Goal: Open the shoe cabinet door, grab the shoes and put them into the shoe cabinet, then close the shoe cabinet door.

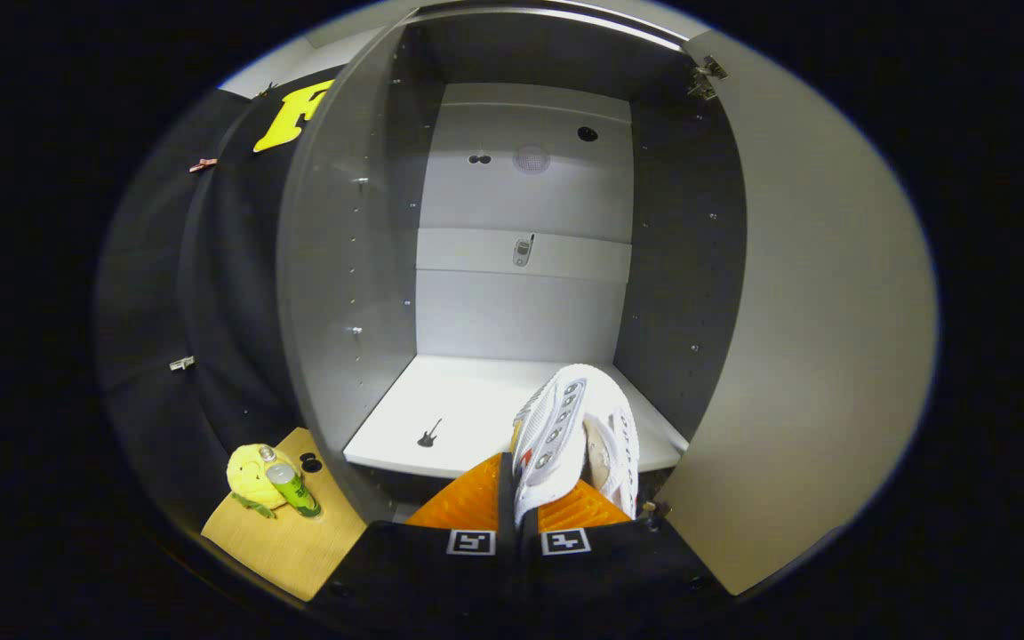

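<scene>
The gripper [519, 508] has its two fingers closed tight on the side wall of a white shoe [565, 436], which sits between them and sticks out just ahead of their tips. The shoe's long axis runs away from the fingers, its toe pointing forward over the front edge of the shelf [459, 409] inside the open shoe cabinet [352, 267]. The cabinet door [814, 338] stands swung wide beside the fingers on the right.
</scene>
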{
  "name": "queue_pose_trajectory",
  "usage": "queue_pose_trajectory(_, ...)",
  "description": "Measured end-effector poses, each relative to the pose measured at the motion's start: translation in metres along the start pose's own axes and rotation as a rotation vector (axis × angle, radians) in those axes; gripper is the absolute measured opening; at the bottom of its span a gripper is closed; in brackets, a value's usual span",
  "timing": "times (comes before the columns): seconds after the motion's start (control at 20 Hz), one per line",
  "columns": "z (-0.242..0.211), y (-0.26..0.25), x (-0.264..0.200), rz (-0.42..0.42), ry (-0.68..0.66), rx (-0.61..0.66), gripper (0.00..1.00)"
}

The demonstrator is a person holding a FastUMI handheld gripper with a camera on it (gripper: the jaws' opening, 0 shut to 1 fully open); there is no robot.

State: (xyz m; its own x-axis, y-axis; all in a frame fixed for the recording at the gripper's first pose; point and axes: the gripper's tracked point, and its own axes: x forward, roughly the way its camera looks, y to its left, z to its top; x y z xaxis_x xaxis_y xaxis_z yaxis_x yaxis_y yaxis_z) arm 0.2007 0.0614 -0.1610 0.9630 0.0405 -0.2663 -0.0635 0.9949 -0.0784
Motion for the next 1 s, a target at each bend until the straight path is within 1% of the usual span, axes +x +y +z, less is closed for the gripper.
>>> queue_pose_trajectory(0.15, 0.012, -0.003, 0.033, 0.011, -0.008, -0.003, 0.04)
queue_pose_trajectory(0.4, 0.03, 0.001, 0.093, 0.049, -0.01, -0.058, 0.04)
queue_pose_trajectory(0.6, 0.036, 0.003, 0.136, 0.064, 0.015, -0.066, 0.04)
queue_pose_trajectory(0.7, 0.037, 0.002, 0.155, 0.068, 0.028, -0.058, 0.04)
queue_pose_trajectory(0.85, 0.031, -0.001, 0.179, 0.066, 0.066, -0.014, 0.04)
queue_pose_trajectory(1.0, 0.021, -0.006, 0.19, 0.056, 0.098, 0.01, 0.04)
